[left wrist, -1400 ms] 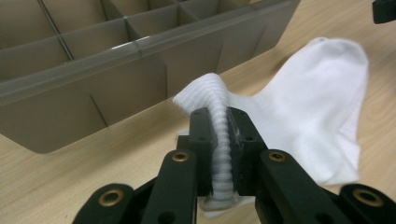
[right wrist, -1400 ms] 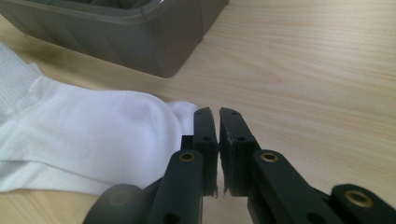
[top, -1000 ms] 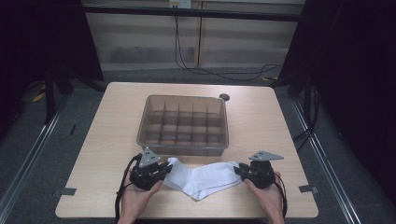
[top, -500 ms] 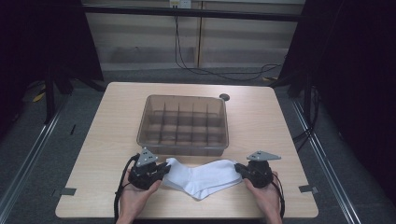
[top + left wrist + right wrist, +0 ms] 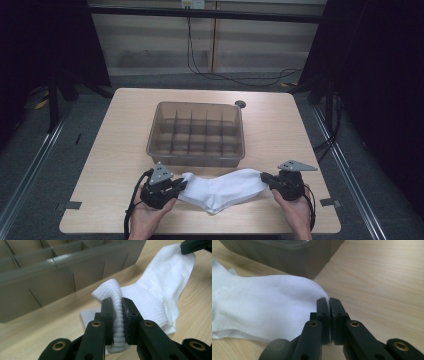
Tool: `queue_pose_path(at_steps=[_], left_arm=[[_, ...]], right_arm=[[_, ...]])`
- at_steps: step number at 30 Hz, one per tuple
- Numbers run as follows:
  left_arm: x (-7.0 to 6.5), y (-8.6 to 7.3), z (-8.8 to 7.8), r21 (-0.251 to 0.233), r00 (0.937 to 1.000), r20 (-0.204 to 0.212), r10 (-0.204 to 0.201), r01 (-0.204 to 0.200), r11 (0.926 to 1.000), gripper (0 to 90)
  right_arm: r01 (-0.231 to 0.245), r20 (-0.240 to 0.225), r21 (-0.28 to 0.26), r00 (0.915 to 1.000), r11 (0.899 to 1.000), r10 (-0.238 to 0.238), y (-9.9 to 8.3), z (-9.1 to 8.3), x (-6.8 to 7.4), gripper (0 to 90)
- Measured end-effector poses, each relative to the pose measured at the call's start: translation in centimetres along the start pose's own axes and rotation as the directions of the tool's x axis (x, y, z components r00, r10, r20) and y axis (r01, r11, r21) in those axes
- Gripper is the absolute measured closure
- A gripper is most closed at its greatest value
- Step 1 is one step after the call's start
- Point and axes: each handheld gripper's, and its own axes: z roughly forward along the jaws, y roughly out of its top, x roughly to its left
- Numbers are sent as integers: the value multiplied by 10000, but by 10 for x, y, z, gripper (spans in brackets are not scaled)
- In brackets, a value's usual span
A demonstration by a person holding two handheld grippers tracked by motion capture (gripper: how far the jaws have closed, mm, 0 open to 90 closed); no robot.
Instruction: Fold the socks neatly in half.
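Note:
A white sock (image 5: pixel 225 190) lies stretched along the table's near edge, between my two grippers. In the left gripper view, my left gripper (image 5: pixel 117 302) is shut on the ribbed cuff, which bulges up between the jaws. In the high view that gripper (image 5: pixel 182 184) sits at the sock's left end. My right gripper (image 5: pixel 264 177) is at the toe end, and its jaws (image 5: pixel 328 301) are shut on the very edge of the sock (image 5: pixel 262 305). The sock's foot (image 5: pixel 160 290) runs off toward the right gripper (image 5: pixel 195 246).
A grey translucent tray (image 5: pixel 195 157) with several divided compartments stands just beyond the sock, mid-table. Its wall (image 5: pixel 50 277) is close to the left gripper, and its corner (image 5: pixel 287 255) is close to the right. A small dark disc (image 5: pixel 240 104) lies behind the tray.
My right gripper has moved right, pulling the sock out longer and flatter between the two grippers. The left gripper has barely moved.

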Motion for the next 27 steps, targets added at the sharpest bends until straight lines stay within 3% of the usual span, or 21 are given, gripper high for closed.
queue_pose_path(at_steps=[5, 7, 9, 11, 13, 15, 19, 23, 27], left_arm=[[8, -9, 15, 458, 9991, 3, -433, 432, 9980, 802], [10, -11, 20, 603, 9990, -74, -449, 452, 9972, 759], [12, -10, 19, 536, 9981, -304, -533, 549, 9971, 648], [15, -7, 16, 262, 9973, -282, -685, 692, 9973, 623], [18, -3, 12, 168, 9978, -315, -586, 592, 9981, 574], [18, 1, 11, 120, 9987, -312, -397, 401, 9991, 590], [10, 4, 19, 404, 9987, 173, 479, -485, 9980, 726], [7, 3, 35, 640, 9985, 334, 423, -444, 9970, 760], [9, 0, 48, 850, 9976, 72, 688, -692, 9940, 707]], right_arm=[[26, -40, 512, 10000, 9987, -24, -7, 13, 0, 858], [62, -29, 592, 10000, 9982, -61, -8, 16, 1, 816], [90, -5, 586, 10000, 9982, -90, -7, 16, 2, 729], [-9, 29, 408, 10000, 9992, 8, -5, 13, 2, 695], [-26, -14, 230, 10000, 9997, 27, -2, 11, 3, 638], [106, -4, 146, 9999, 9998, -106, 1, 9, 7, 617], [349, -325, 88, 9989, 9994, -346, 4, 13, 14, 766], [609, -521, 396, 9969, 9974, -588, 2, 24, 22, 834], [568, -426, 686, 9976, 9960, -540, -1, 34, 23, 833]])
